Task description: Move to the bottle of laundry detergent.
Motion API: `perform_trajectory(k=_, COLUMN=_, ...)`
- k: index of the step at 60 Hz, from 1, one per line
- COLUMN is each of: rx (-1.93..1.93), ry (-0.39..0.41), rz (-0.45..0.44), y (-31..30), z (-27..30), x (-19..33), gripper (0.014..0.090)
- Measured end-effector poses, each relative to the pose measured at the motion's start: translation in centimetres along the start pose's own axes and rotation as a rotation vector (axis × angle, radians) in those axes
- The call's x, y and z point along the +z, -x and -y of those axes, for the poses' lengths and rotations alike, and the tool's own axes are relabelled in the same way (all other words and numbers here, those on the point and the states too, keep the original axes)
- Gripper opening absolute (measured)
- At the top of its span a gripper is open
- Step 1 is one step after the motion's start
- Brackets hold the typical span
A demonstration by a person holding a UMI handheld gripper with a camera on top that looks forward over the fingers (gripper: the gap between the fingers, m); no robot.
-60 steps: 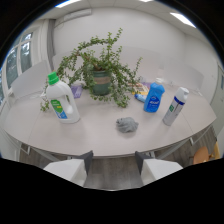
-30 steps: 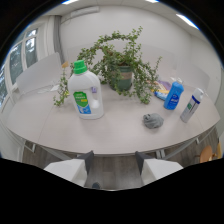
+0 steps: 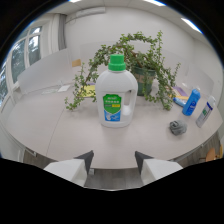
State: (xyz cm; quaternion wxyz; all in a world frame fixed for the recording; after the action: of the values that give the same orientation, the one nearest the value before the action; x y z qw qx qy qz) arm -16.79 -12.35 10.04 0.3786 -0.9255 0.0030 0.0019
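A white laundry detergent bottle (image 3: 116, 94) with a green cap and a green-and-blue label stands upright on the pale table (image 3: 50, 130), straight ahead of my fingers. My gripper (image 3: 114, 161) is open, with nothing between its two white fingers, and hangs before the table's near edge, well short of the bottle.
A leafy potted plant (image 3: 142, 70) spreads right behind the bottle. To the right stand a blue bottle (image 3: 190, 101) and a white-and-blue bottle (image 3: 206, 111), with a small grey crumpled object (image 3: 176, 127) in front of them. Windows line the left wall.
The view has swung left and moved closer: the detergent bottle has shifted from left of centre to straight ahead and looks larger. The fingers stay open.
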Motion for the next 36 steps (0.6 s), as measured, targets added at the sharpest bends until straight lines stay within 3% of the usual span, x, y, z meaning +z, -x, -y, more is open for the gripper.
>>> perform_trajectory(k=36, rx=-0.014, ry=-0.102, rz=-0.024, y=-0.2, z=5.3, x=9.7, gripper=0.0821)
